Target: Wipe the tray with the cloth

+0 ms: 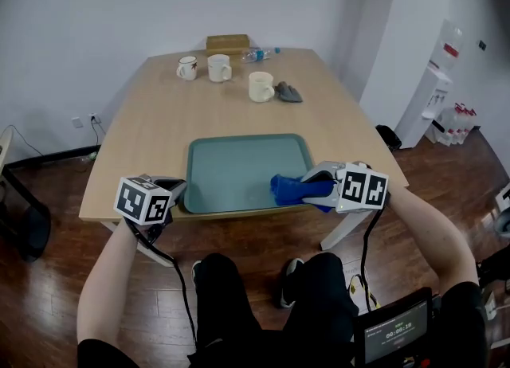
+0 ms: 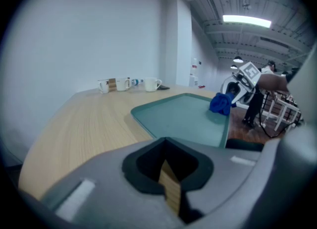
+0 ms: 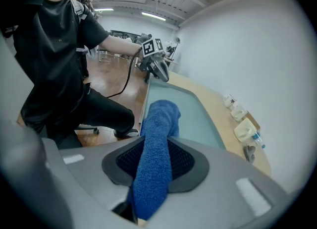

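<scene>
**Cloth clamped at the tray's near right corner**

The right tongs (image 1: 312, 186) grip a blue terry cloth (image 1: 291, 189). Its pads are pressed on the middle of the cloth, and a thick roll sticks out beyond the tips. That free end lies on the floor of the teal tray (image 1: 231, 169), close to the near right corner and just inside the right rim.

The rest of the tray floor is bare from the cloth across to the left rim and up to the far rim. The tray sits square on the wooden tabletop (image 1: 147, 123), with its near rim close to the tabletop's near edge and only a thin strip of wood showing there. Wider bare wood runs along both the left and right sides of the tray.

The left tongs (image 1: 182, 191) are closed with nothing between them; the left gripper view shows only wood through the slit. They sit at the tabletop's near edge, just beside the tray's near left corner. Whether they touch the rim I cannot tell.

Three mugs (image 1: 219, 68), a water bottle (image 1: 260, 54), a cardboard box (image 1: 228, 43) and a small grey item (image 1: 288, 92) stand at the far end. All are well apart from the tray, with open wood between.
</scene>
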Motion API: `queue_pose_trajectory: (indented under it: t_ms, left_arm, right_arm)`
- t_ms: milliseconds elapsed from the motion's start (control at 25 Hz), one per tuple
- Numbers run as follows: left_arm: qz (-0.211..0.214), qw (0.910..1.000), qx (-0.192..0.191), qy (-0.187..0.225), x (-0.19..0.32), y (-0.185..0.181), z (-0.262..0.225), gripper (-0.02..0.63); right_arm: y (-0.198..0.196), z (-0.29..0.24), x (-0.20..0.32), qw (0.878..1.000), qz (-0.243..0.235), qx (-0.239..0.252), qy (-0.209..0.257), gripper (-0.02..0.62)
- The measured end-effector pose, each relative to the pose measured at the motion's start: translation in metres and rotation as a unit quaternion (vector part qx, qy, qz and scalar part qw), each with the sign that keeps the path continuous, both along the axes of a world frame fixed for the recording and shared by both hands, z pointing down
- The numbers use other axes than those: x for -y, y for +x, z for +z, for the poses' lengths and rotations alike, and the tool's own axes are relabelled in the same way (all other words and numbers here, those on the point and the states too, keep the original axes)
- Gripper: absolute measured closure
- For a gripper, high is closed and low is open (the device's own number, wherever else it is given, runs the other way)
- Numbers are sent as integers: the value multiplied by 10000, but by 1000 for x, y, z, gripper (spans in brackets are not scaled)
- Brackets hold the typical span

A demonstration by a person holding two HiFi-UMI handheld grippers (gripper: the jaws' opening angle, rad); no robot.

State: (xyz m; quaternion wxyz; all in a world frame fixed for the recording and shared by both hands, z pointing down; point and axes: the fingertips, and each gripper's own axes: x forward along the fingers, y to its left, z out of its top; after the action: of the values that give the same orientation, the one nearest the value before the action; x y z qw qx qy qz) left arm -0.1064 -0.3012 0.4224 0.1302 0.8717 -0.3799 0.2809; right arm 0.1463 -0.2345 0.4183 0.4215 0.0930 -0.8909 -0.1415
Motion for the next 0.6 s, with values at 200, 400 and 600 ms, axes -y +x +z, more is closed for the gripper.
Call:
queue_pose_trajectory:
  t_ms: [200, 400, 600]
  left_arm:
    - [98, 9999, -52, -62, -1, 5, 1, 603]
    - [19, 10000, -19, -6, -1, 1, -2, 603]
    - [10, 10000, 5, 34, -3, 3, -1, 603]
  right_arm:
    - [-1, -4, -3, 9994, -30, 144, -299, 480]
    - [-2, -4, -4, 9992, -46, 196, -354, 480]
    - [8, -20, 24, 9958, 746, 528, -66, 480]
